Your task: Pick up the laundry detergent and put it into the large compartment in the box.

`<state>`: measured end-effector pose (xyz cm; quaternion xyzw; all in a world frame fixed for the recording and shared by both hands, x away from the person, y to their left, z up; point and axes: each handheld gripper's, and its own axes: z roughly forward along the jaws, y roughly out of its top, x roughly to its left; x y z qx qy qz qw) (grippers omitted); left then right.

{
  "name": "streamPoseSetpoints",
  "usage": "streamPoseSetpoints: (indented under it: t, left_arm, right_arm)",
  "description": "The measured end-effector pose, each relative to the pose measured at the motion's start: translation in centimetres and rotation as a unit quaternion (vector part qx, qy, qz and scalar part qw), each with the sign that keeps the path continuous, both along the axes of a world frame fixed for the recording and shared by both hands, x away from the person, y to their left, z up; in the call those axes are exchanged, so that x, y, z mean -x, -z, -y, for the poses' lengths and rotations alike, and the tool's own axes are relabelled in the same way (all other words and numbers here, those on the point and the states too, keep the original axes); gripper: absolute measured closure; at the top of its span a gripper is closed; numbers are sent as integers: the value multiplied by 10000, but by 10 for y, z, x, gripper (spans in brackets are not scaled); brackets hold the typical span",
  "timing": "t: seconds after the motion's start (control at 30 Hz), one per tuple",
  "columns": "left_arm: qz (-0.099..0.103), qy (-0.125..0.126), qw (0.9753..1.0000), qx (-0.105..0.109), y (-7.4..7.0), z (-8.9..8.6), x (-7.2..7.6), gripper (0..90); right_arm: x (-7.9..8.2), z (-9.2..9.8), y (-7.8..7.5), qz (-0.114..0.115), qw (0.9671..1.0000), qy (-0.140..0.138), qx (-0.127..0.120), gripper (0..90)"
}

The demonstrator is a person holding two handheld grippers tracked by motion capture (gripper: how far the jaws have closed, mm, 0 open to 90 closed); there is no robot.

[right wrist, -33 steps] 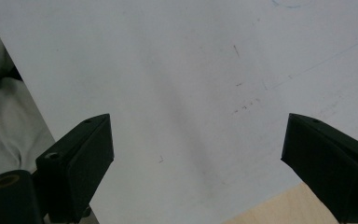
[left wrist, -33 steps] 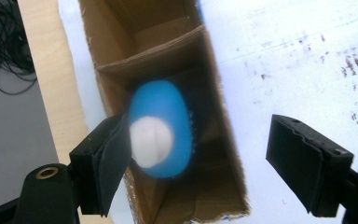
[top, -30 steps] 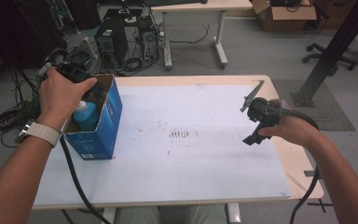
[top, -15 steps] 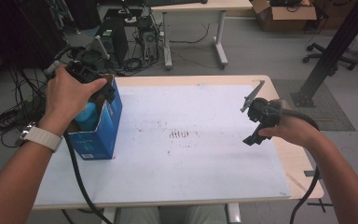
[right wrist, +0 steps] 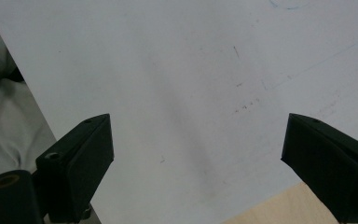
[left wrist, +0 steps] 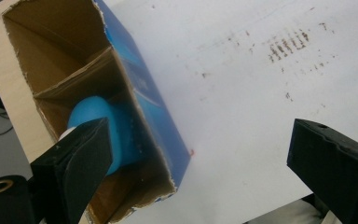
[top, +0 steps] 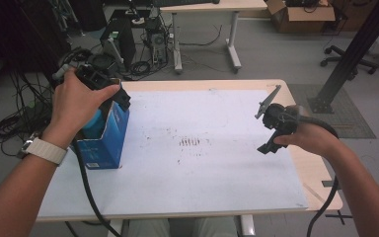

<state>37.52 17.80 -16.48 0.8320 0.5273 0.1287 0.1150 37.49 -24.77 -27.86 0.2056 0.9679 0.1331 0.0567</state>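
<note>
Left gripper (left wrist: pixel 196 172): my jaws released, above the open blue cardboard box (top: pixel 103 140) at 9 o'clock.
Box: light-blue rounded object (left wrist: pixel 95 126) inside.
Right gripper (right wrist: pixel 196 172): jaws released over the white surface (top: pixel 202 163), 3 o'clock.

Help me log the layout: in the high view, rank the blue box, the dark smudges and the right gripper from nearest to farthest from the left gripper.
From the left gripper:
1. Blue box, directly under it at the table's left.
2. Dark smudges, mid-table.
3. Right gripper, over the table's right side.

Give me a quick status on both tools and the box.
Left tool open above the blue box. Blue round object inside the box. Right tool open, empty, over the white table mat. Nothing blocking.
</note>
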Motion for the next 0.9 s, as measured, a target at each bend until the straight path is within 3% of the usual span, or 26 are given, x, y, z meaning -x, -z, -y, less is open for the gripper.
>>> streamPoseSetpoints:
  t: [0.37,0.9]
  left_arm:
    - [28,213,9997,65,-1,13,2,61]
    - [10,226,9997,63,-1,17,5,65]
  right_arm:
    - [-3,0,0,28,10000,38,-20,88]
    - [2,-2,-2,65,10000,-1,-35,88]
